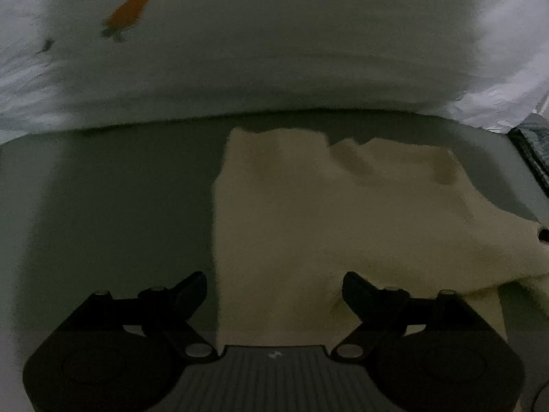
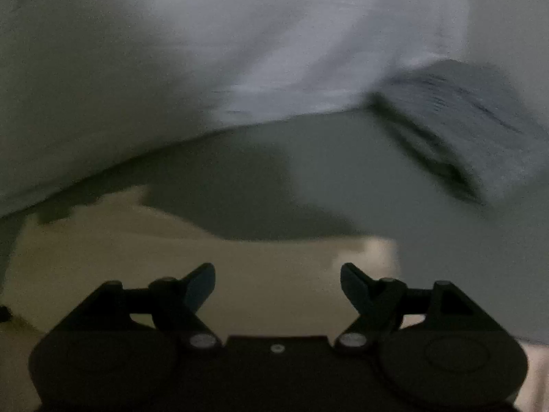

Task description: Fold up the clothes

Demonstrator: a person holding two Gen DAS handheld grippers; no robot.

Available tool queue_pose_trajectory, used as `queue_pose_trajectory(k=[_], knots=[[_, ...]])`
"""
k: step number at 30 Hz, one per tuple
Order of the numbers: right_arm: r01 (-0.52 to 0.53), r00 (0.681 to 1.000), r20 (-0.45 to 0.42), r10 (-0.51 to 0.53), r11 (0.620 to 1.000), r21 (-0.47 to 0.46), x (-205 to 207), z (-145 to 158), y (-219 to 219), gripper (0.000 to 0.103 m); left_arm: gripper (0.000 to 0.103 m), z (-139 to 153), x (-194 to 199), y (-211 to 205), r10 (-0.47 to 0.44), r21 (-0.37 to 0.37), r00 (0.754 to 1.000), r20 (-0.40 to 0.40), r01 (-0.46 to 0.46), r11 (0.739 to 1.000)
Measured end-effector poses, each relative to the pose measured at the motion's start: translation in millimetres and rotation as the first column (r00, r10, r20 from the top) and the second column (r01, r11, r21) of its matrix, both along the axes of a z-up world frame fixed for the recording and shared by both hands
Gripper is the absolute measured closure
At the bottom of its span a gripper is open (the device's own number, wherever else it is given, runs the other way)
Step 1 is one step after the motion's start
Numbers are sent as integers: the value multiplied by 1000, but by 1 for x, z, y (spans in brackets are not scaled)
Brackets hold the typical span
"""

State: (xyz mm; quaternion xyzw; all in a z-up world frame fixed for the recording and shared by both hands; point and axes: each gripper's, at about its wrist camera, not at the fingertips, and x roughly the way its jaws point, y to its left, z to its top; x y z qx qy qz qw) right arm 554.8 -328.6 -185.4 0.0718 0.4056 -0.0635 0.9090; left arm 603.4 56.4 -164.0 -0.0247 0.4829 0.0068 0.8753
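A cream fuzzy garment (image 1: 308, 213) lies spread on a grey-green surface (image 1: 103, 206), with rumpled folds along its far edge. My left gripper (image 1: 274, 292) hovers over its near left part, jaws wide apart, open, nothing pinched between the black fingers (image 1: 192, 292). In the right wrist view the same cream garment (image 2: 171, 261) fills the lower left, blurred by motion. My right gripper (image 2: 278, 285) stands open above it, with no cloth between its fingers (image 2: 353, 285).
A large white bedding mass (image 1: 274, 51) with an orange carrot print (image 1: 132, 10) rises behind the surface. A grey folded cloth or pillow (image 2: 463, 120) lies at the right. A dark object (image 1: 544, 233) peeks in at the left view's right edge.
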Motion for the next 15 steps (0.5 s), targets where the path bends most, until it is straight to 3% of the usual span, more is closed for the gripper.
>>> queue_pose_trajectory(k=[4, 6, 10, 13, 15], knots=[[93, 996, 3, -93, 995, -20, 0, -15, -23, 22, 7, -17, 15, -23, -74, 57, 996, -47, 77, 995], [104, 995, 10, -104, 994, -22, 9, -19, -18, 22, 0, -23, 17, -29, -91, 100, 995, -30, 93, 991], [66, 997, -30, -66, 998, -7, 27, -28, -12, 33, 0, -25, 19, -20, -67, 54, 997, -38, 69, 996], [28, 999, -22, -29, 998, -53, 27, -29, 0, 55, 0, -27, 19, -20, -78, 58, 997, -22, 79, 995], [19, 1000, -10, -20, 998, -56, 29, -27, 3, 92, 0, -29, 18, -20, -71, 55, 997, -10, 72, 996]])
